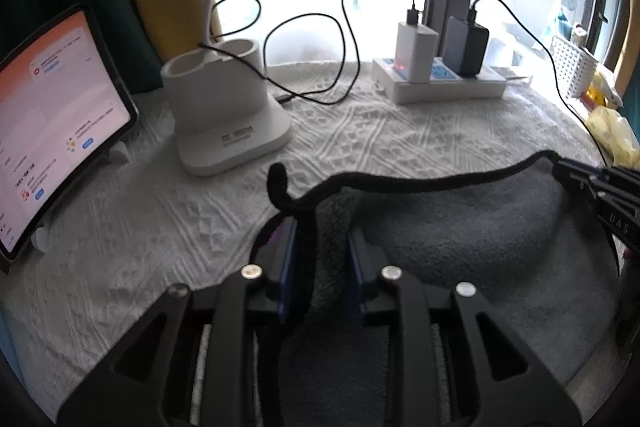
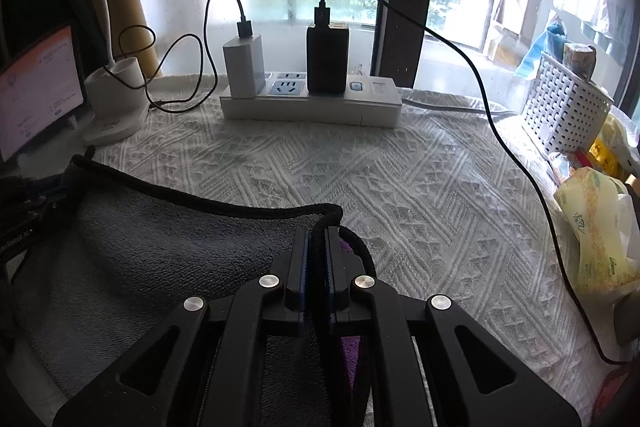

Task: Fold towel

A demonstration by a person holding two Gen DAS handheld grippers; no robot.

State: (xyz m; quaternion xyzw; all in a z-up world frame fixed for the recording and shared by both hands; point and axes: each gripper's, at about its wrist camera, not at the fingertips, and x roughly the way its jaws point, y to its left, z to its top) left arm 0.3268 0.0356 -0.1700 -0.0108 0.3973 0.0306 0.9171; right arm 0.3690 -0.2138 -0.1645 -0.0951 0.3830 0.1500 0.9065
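A grey towel (image 1: 460,223) with a black hem lies bunched on a worktop (image 1: 360,143) covered in a white knitted cloth. Two grippers hold it along its far hem.

In the left wrist view, the left gripper (image 1: 322,251) has its fingers (image 1: 288,247) partly spread, with a thick fold of towel gathered between them; a black loop of hem (image 1: 278,183) sticks up just past the fingertips. How firmly the fold is gripped is hard to judge, since the cloth hides the inner faces. The right gripper (image 1: 600,195) enters at the right edge of that view, cut off by the frame, on the hem's other end.

In the right wrist view, the right gripper (image 2: 317,247) has its fingers (image 2: 298,255) pressed nearly together, pinching the towel's (image 2: 160,247) hem corner. A purple patch under them is too hidden to identify. The left gripper shows only as a dark shape at the left edge.

The towel's near part is hidden beneath both grippers.

Along the worktop's far edge, by the window, stand a white lamp base (image 1: 228,111) and a power strip (image 2: 312,103) with two chargers (image 1: 416,51) and black cables (image 1: 304,59). A lit tablet (image 1: 52,115) leans at the left edge. At the right edge sit a white basket (image 2: 560,107) and yellow packets (image 2: 592,227), blurred. One cable (image 2: 520,147) trails across the right side. Between the towel and the far-edge items the cloth is bare.
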